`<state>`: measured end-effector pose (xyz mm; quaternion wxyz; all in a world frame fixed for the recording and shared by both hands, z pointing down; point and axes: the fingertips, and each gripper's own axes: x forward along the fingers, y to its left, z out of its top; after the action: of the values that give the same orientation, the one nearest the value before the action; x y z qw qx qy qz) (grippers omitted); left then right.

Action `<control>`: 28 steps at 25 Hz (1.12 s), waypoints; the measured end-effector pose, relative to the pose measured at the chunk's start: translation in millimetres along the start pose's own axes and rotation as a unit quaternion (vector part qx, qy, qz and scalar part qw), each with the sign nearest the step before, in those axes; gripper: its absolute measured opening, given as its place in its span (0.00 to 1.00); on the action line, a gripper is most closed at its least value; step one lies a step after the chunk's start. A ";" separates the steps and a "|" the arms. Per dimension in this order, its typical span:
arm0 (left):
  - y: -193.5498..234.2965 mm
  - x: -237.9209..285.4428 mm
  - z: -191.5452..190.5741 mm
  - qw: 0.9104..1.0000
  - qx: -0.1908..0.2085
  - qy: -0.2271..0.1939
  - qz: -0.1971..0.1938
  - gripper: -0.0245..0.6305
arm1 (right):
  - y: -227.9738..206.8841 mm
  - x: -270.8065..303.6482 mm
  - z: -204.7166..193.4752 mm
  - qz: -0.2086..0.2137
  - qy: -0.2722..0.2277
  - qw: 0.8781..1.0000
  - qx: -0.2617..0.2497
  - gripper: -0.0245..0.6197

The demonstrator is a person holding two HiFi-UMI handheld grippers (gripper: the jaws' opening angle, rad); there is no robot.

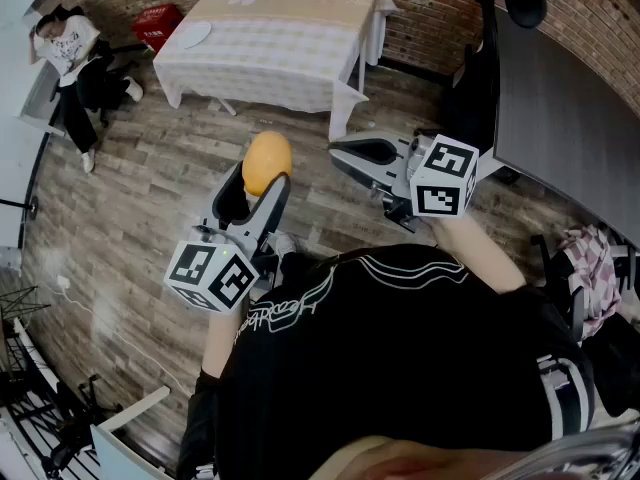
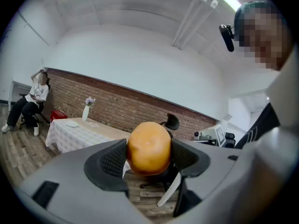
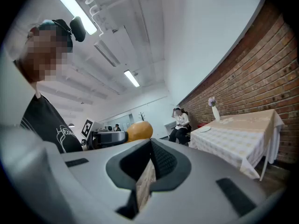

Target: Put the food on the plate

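The left gripper (image 1: 255,196) is pinching the round orange food (image 2: 149,147) between its jaws, above the wooden floor (image 1: 150,198). The right gripper's (image 3: 150,160) jaws are pressing together, empty. The plate (image 1: 195,35) is sitting on the far table (image 1: 300,63).

open: wood floor (image 1: 170,198) ahead | obstacle: table (image 1: 270,38) beyond, seemingly well apart

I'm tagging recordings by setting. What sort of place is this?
Probably an office or lab room staged as a dining corner: a brick wall, a clothed table with a plate and vase, and an office chair beyond.
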<state>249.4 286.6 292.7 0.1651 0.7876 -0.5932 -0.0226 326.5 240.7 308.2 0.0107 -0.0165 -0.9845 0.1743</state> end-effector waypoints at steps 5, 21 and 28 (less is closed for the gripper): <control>0.4 2.1 -5.4 1.000 -0.003 -0.002 0.002 0.49 | -5.1 0.7 -6.6 0.002 0.002 1.000 0.006 0.03; 112.7 29.8 10.9 0.999 -0.040 0.015 0.023 0.49 | -79.1 98.0 -9.1 -0.004 0.043 0.998 0.033 0.03; 189.9 40.5 46.8 0.999 -0.028 -0.003 0.034 0.49 | -109.2 169.8 13.2 -0.007 0.064 0.998 0.010 0.04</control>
<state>74.6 191.7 309.4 0.1858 0.7621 -0.6191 -0.0365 153.3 139.8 336.0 0.0748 -0.0207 -0.9801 0.1826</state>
